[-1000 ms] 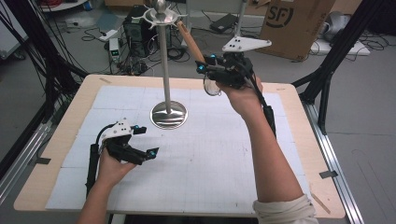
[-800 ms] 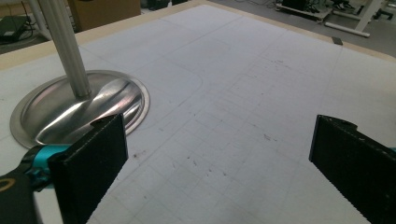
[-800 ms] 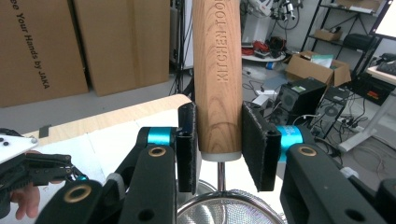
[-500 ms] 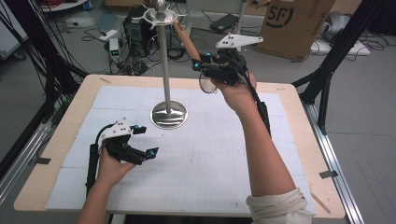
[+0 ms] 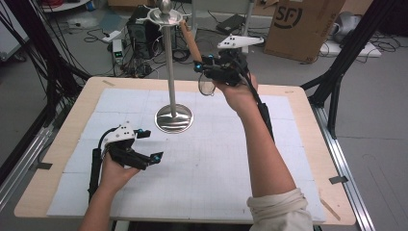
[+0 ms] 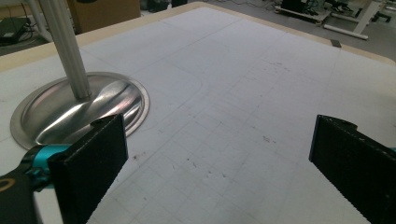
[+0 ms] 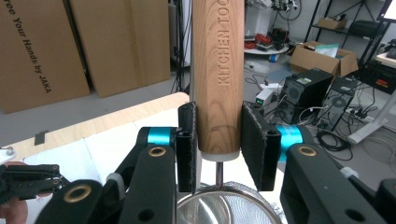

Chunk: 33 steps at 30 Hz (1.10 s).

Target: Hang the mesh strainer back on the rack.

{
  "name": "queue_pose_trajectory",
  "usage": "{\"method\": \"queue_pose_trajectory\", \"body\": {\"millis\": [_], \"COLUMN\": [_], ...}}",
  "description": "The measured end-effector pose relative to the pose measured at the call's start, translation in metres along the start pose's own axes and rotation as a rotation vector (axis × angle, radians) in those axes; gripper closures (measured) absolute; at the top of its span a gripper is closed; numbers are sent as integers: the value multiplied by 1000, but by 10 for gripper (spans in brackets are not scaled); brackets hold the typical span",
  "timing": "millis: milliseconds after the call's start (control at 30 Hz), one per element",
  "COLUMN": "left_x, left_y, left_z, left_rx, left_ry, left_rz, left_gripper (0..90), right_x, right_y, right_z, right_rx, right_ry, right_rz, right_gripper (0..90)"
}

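The left gripper (image 5: 144, 144) rests low on the table (image 5: 288, 125), jaws wide open, holding nothing. The stand (image 5: 169, 72) is in the middle. The right gripper (image 7: 218, 140) squeezes the strainer (image 5: 192, 45) handle, high beside the stand's top. Next, probably, hang it there carefully.

L gripper (image 6: 219, 172) jaws wide apart over gridded mat (image 6: 243, 93); steel stand base (image 6: 79, 109) by left jaw.
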<state>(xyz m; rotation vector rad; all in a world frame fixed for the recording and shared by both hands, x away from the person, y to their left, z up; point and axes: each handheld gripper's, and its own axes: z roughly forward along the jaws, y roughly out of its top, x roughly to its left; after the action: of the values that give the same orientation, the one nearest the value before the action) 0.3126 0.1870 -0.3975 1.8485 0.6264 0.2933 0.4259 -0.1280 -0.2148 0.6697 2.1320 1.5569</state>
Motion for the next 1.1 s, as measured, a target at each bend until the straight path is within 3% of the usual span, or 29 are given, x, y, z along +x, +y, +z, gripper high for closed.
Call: {"method": "queue_pose_trajectory", "body": {"millis": [733, 1100], "left_x": [-1, -1], "left_y": [1, 1], "left_z": [-1, 0], "left_rx": [-10, -3], "left_ry": [-5, -3], "left_rz": [-4, 1], "left_gripper": [50, 51], "right_x": [6, 10], "right_y": [1, 2], "right_z": [27, 16], "right_rx": [34, 36], "right_ry": [9, 8], "right_rz": [6, -25], "right_gripper": [682, 532]}}
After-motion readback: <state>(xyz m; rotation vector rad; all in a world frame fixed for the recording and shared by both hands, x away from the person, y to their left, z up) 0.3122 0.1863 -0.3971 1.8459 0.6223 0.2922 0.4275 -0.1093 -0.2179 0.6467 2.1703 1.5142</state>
